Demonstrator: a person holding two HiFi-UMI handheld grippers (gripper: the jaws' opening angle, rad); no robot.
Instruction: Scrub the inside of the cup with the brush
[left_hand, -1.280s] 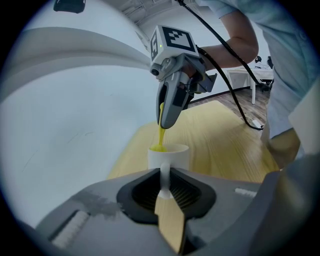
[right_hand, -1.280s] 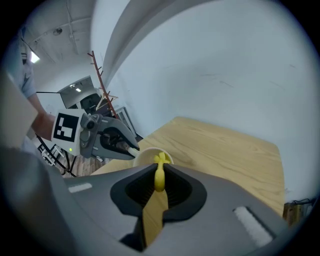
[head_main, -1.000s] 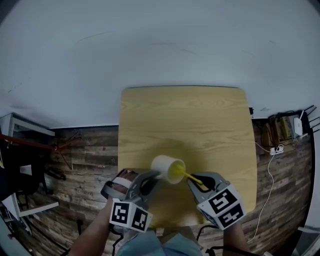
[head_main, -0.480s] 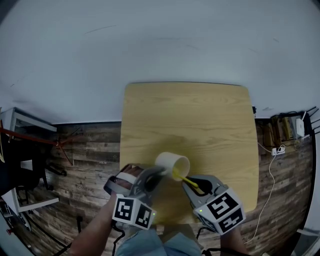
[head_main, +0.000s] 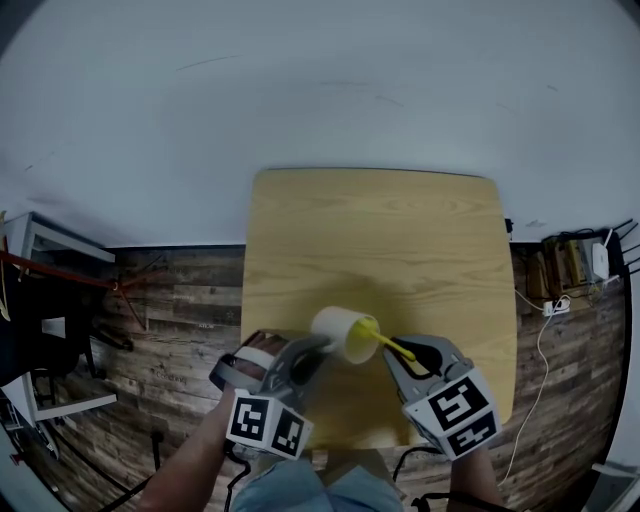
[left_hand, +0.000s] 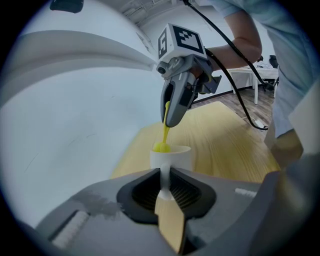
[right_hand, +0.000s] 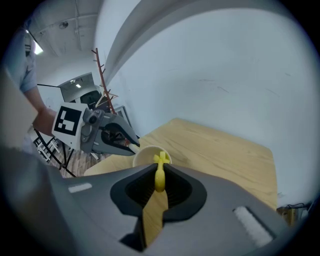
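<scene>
— What carries everything here?
— A worktop (head_main: 400, 230) of pale wood grain, square with rounded corners, its far edge against a white wall (head_main: 300, 90)
— And under it?
— A floor (head_main: 180, 300) of dark wooden planks; on it, right of the worktop, a white cable (head_main: 539, 350) runs by a power strip (head_main: 553, 301)
</scene>
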